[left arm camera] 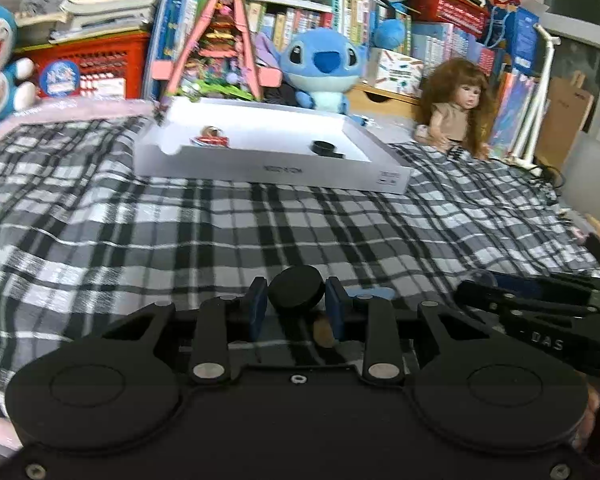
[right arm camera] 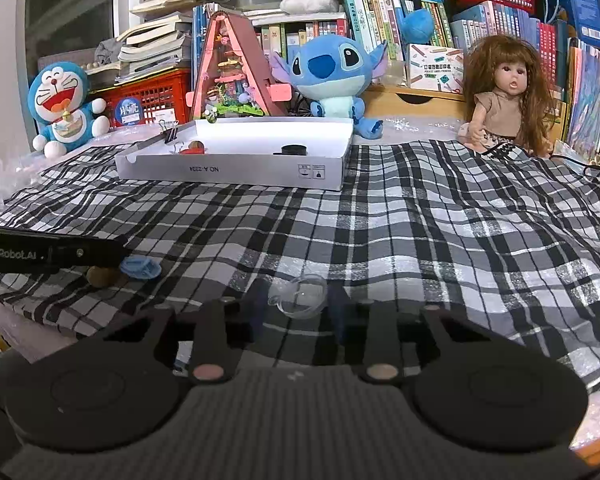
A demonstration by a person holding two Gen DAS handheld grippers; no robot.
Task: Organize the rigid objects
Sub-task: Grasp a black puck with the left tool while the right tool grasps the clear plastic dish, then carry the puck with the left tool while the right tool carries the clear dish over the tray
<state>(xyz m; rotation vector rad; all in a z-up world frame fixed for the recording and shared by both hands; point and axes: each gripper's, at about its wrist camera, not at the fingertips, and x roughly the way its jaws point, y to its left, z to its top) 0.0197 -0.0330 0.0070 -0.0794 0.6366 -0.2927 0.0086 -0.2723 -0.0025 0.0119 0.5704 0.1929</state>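
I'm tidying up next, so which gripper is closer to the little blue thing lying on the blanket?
Left. The left gripper sits right beside the blue thing, its jaws around a black cap. The right gripper is farther off, around a clear piece.

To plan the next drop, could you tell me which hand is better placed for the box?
Left, probably: the left gripper grips the black disc, box straight ahead. The right gripper is blurred around a clear piece, box off to its left.
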